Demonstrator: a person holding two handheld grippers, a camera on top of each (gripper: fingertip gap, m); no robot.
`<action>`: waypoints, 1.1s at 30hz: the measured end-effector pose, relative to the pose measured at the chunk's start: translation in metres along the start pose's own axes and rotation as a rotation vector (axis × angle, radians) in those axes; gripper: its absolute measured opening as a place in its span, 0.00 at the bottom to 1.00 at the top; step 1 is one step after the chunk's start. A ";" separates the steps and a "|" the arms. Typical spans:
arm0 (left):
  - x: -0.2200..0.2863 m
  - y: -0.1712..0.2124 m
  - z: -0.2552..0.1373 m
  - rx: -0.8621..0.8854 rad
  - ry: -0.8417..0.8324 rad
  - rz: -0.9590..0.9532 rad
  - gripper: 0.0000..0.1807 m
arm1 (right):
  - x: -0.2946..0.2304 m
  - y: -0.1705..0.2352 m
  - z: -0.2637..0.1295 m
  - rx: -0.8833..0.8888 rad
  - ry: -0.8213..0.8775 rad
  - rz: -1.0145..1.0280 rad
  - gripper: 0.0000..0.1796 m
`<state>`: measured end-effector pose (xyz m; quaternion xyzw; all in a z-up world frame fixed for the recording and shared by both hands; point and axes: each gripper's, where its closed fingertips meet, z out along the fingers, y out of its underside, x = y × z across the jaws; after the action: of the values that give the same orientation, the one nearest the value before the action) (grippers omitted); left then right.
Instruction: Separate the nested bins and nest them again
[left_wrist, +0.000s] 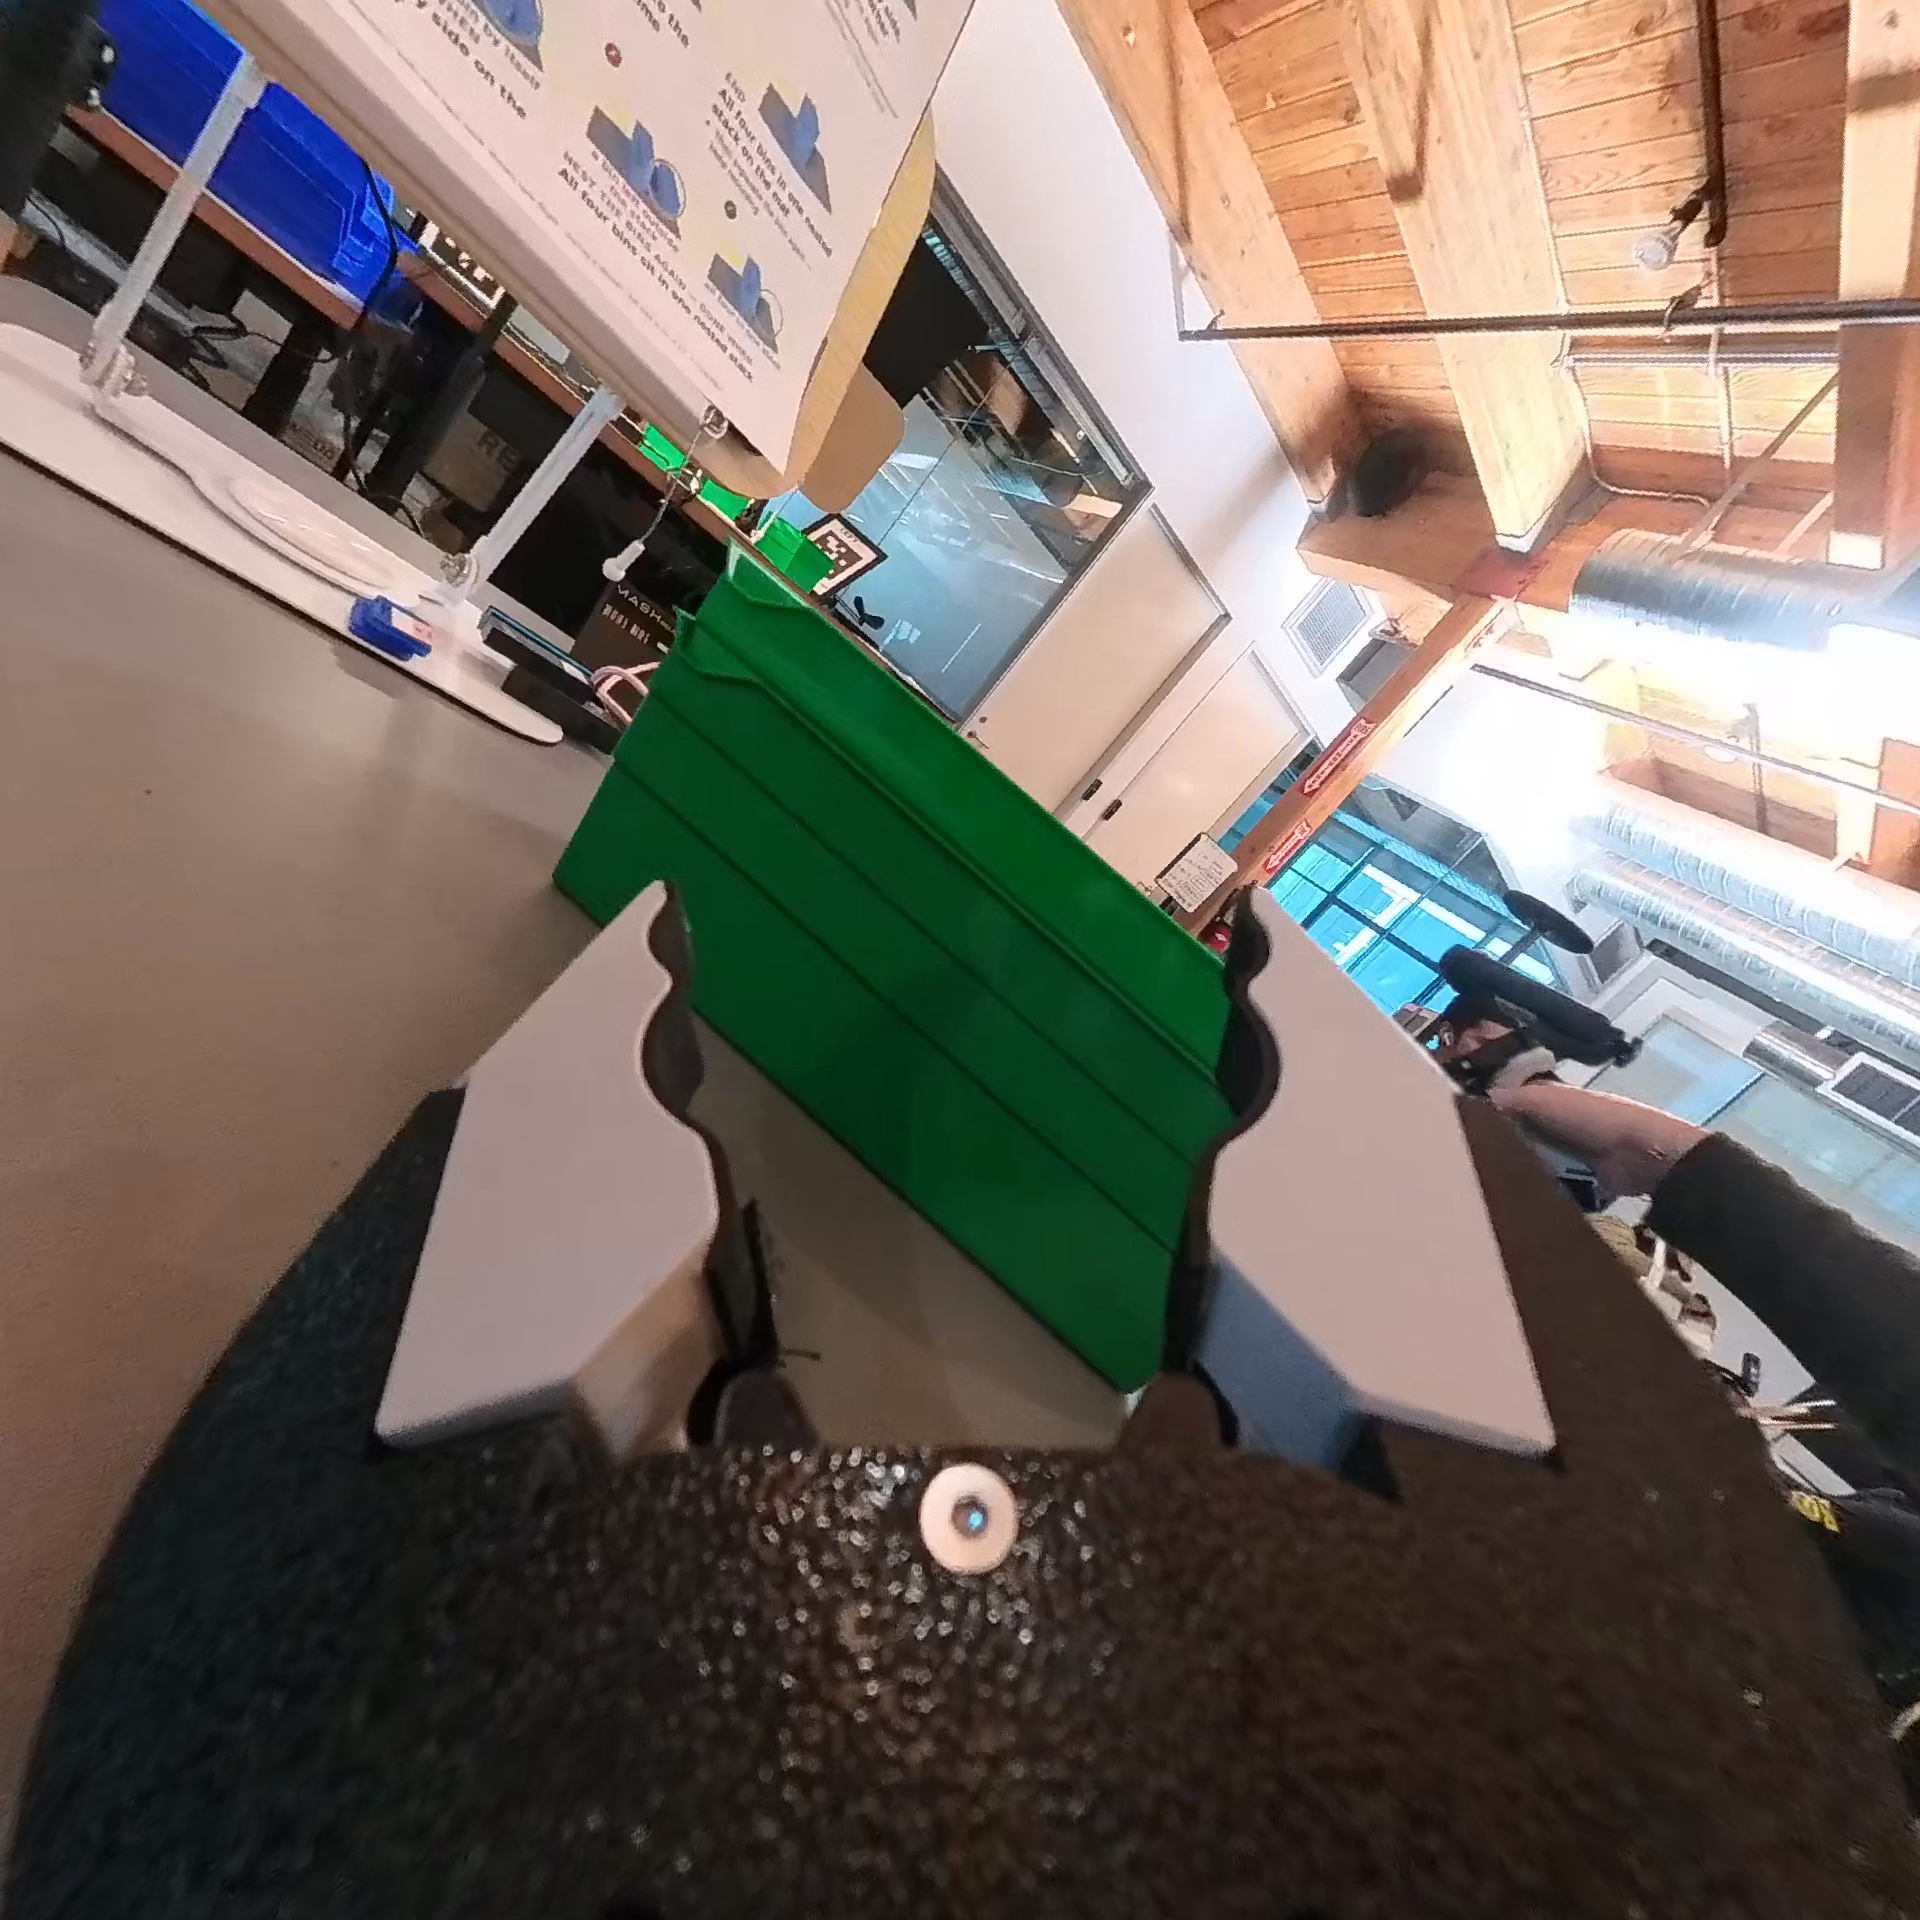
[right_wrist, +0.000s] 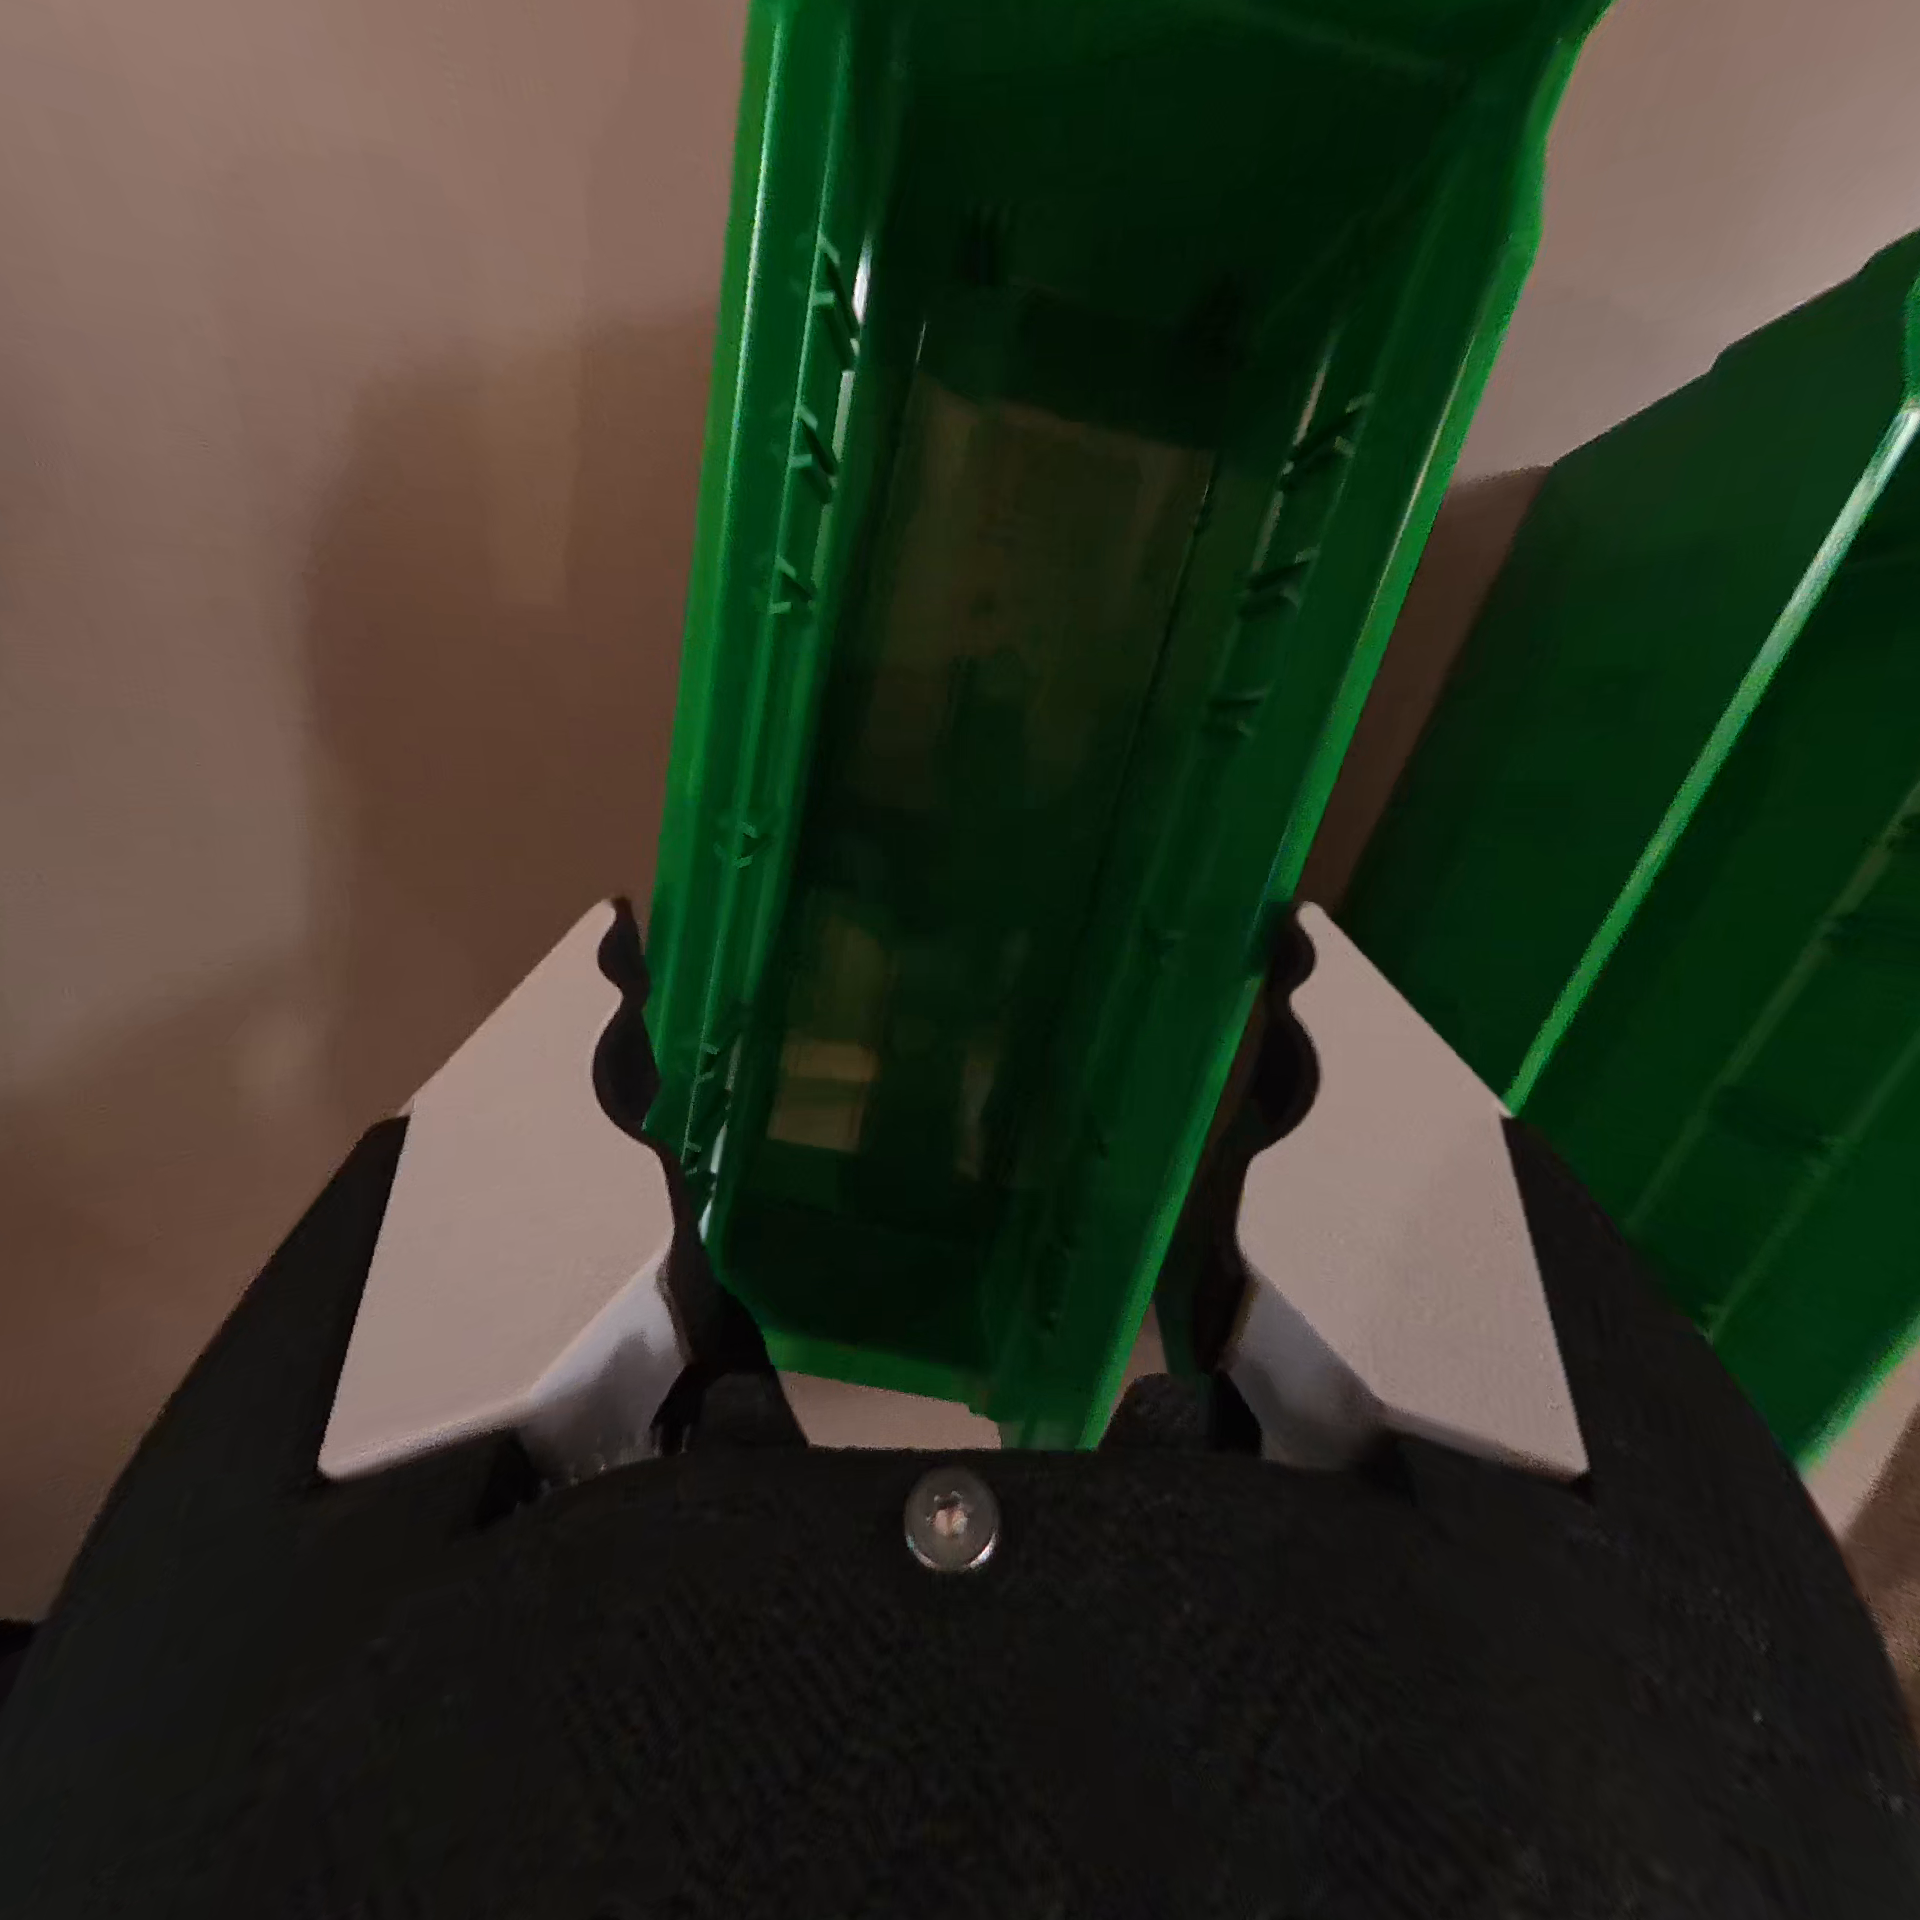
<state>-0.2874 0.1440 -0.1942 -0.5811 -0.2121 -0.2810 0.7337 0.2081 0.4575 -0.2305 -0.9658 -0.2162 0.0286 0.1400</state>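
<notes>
A stack of nested green bins (left_wrist: 883, 987) stands on the grey table (left_wrist: 260, 831). My left gripper (left_wrist: 958, 896) is wide open around the stack's near end. Its right finger (left_wrist: 1351, 1143) is at the stack's corner, and bare table shows between its left finger (left_wrist: 561, 1195) and the bins. My right gripper (right_wrist: 956, 912) is shut on a single green bin (right_wrist: 1039, 623), with a pad on each long wall, and looks down into its open top. The stack also shows in the right wrist view (right_wrist: 1662, 831), just right of the held bin.
A printed instruction board (left_wrist: 675, 156) on a white stand rises behind the stack, with a white mat (left_wrist: 260, 499) and a small blue object (left_wrist: 390, 623) at its foot. A person's hand and dark sleeve (left_wrist: 1714, 1195) are to the right. Blue bins (left_wrist: 260, 156) sit on a far bench.
</notes>
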 end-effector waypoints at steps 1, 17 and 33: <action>0.000 0.000 0.000 0.001 -0.005 0.005 0.56 | 0.001 -0.001 -0.004 0.009 0.032 -0.030 0.67; 0.001 0.006 0.003 -0.031 -0.001 0.015 0.55 | -0.451 0.000 -0.046 0.140 -0.337 -0.978 0.89; 0.004 0.005 0.003 -0.028 0.030 -0.018 0.55 | -0.468 -0.021 -0.048 -0.048 -0.229 -0.970 0.59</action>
<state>-0.2809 0.1467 -0.1950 -0.5850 -0.2026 -0.2992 0.7261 -0.2186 0.2637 -0.1812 -0.7478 -0.6549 0.0611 0.0900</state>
